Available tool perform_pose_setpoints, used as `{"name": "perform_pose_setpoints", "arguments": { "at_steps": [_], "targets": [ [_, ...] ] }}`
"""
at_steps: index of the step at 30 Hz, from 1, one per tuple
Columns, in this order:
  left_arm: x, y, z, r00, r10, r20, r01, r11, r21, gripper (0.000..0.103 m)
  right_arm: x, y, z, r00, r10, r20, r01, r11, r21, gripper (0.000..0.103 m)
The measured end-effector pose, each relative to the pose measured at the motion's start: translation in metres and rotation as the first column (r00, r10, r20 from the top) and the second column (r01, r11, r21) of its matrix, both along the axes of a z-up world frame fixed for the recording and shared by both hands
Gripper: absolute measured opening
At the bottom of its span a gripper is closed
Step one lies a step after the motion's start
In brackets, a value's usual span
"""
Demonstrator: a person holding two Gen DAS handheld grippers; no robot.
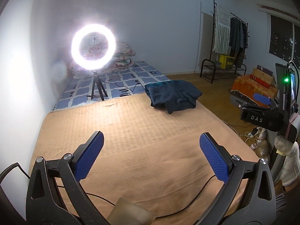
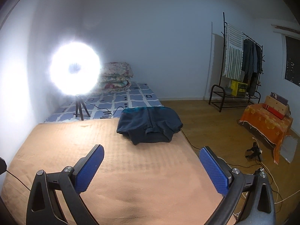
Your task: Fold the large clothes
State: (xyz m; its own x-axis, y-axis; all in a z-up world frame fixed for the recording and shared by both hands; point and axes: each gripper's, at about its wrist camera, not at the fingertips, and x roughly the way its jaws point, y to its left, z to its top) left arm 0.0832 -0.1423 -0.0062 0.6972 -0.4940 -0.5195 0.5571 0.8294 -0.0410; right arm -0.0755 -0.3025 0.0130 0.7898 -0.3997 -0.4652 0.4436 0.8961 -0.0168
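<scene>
A dark blue garment (image 1: 173,95) lies folded in a compact bundle at the far right of the tan blanket (image 1: 131,131) on the bed. It also shows in the right wrist view (image 2: 150,125), with the tan blanket (image 2: 93,150) under it. My left gripper (image 1: 151,138) is open and empty, held above the near part of the blanket, well short of the garment. My right gripper (image 2: 151,151) is open and empty, above the blanket near its right edge, a short way in front of the garment. The right gripper also shows at the right edge of the left wrist view (image 1: 260,101).
A lit ring light on a tripod (image 1: 93,46) stands on the blue checked sheet (image 1: 116,82) behind the blanket, with its cable. Folded quilts (image 2: 116,76) lie by the wall. A clothes rack (image 2: 240,65), an orange-covered box (image 2: 266,123) and floor cables (image 2: 262,168) stand to the right.
</scene>
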Motion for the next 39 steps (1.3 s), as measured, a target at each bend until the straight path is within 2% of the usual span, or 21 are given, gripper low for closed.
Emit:
{"name": "perform_pose_setpoints", "arguments": {
  "at_steps": [20,39],
  "targets": [
    [-0.008,0.009,0.009,0.998,0.014,0.057,-0.014,1.0,-0.005,0.103,0.002,0.0,0.003,1.0,0.007,0.009,-0.007,1.0,0.02,0.103],
    [-0.013,0.01,0.01,0.997,0.03,0.066,-0.03,1.0,-0.004,0.103,0.004,0.006,0.002,1.0,0.012,0.013,-0.012,1.0,0.016,0.103]
  ]
}}
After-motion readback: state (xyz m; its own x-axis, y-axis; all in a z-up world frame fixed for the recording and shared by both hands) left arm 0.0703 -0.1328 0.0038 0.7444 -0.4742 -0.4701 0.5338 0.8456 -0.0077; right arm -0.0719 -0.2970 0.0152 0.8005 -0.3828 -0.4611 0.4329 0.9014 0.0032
